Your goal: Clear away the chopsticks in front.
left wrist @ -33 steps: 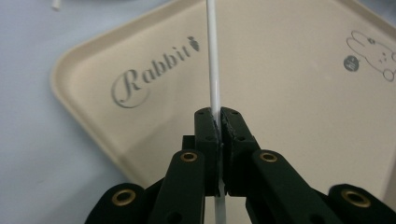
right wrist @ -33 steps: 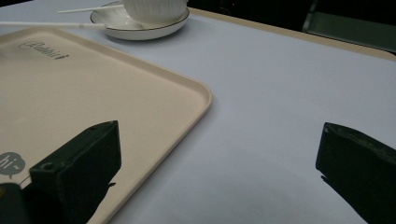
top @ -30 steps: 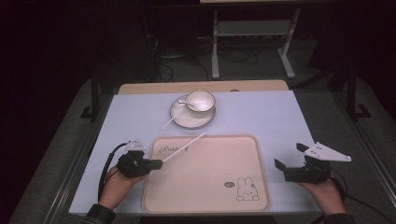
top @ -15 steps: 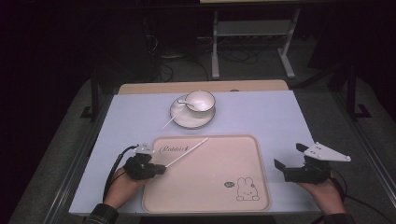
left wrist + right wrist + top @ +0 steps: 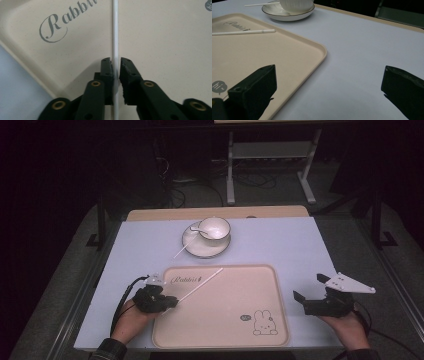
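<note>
Here, a thin white stick [image 5: 115,32] is lying slantwise over the near-left part of the beige tray [image 5: 260,285], its far end reaching toward the tray's far edge beside the printed "Rabbit" lettering. It is looking slender, smooth, straight and pale, like a chopstick or stirrer. The left gripper [image 5: 115,65] is pinching its near end between nearly closed jaws at the tray's left edge. Because the grip is sitting so close to one end, the stick could, I judge, be pivoting or slipping out once lifted or released. The right gripper [image 5: 329,87] is resting with jaws spread wide and empty near the table's near-right corner. A cup and saucer [image 5: 207,236] with another white stick are sitting toward the table's far edge
</note>
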Motion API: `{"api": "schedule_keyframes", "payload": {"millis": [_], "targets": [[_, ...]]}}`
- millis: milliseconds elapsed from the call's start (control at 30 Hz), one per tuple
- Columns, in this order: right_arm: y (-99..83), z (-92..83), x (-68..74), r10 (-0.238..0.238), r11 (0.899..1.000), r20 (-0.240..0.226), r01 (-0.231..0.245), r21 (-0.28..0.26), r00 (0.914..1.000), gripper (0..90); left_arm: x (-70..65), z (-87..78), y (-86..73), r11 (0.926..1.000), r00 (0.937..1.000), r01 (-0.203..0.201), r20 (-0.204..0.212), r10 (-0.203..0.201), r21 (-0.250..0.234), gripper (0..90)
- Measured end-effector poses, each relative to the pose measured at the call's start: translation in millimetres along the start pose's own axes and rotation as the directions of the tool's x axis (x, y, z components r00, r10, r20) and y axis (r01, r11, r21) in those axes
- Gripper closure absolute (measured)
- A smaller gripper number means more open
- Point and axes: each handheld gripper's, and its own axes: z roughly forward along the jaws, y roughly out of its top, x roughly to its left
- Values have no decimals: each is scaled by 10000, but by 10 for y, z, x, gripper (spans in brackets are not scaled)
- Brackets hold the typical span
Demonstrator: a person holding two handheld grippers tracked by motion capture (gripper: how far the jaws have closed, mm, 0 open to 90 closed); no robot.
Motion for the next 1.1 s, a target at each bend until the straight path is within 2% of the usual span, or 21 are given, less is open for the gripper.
{"api": "schedule_keyframes", "payload": {"millis": [67,100,133,200,233,367,500,633,667,733,967,1000,1033,1067,1100], "targets": [[1,0,0,-3,10000,0,3,-8,10000,0,-1,-6,5,10000,10000,16,20,-16,-6,692],[2,-2,0,-1,10000,0,1,-9,10000,0,20,-40,37,9997,9995,124,302,-118,-200,640],[3,-3,0,-4,10000,11,4,-13,10000,0,35,-55,66,9996,9992,131,370,-121,-252,592],[3,-3,-1,1,10000,14,-1,-18,10000,0,46,-69,96,9994,9995,97,288,-87,-322,510],[3,0,-1,11,10000,24,-11,-8,10000,0,84,-82,157,9991,9991,125,418,-107,-416,459],[4,0,0,10,10000,29,-10,-3,10000,0,152,-77,288,9989,10000,34,91,-30,-471,327],[5,2,-3,15,10000,17,-15,2,10000,0,236,-98,430,9979,9997,26,-230,-41,-642,271],[5,3,-6,27,10000,13,-27,-4,10000,0,350,-101,620,9969,9990,9,-456,-45,-788,271],[5,1,-7,39,10000,15,-39,-13,10000,0,350,-101,620,9969,9990,9,-456,-45,-788,271],[4,-2,-8,50,10000,12,-50,-25,10000,0,450,-95,796,9964,9976,-80,-697,21,-848,287],[4,-3,-15,87,9999,10,-87,-51,10000,0,716,-8,1174,9913,9930,-11,-1171,-144,-1314,414],[3,-3,-17,88,9999,14,-88,-52,10000,0,716,-8,1174,9913,9930,-11,-1171,-144,-1314,431],[2,-2,-19,94,9999,17,-94,-58,10000,0,790,43,1263,9902,9923,84,-1211,-255,-1397,452],[2,-2,-19,94,9999,17,-94,-58,10000,0,790,43,1263,9902,9923,84,-1211,-255,-1397,465],[1,-3,-22,103,9999,9,-103,-68,9999,0,857,110,1344,9896,9915,172,-1251,-353,-1429,486]]}}
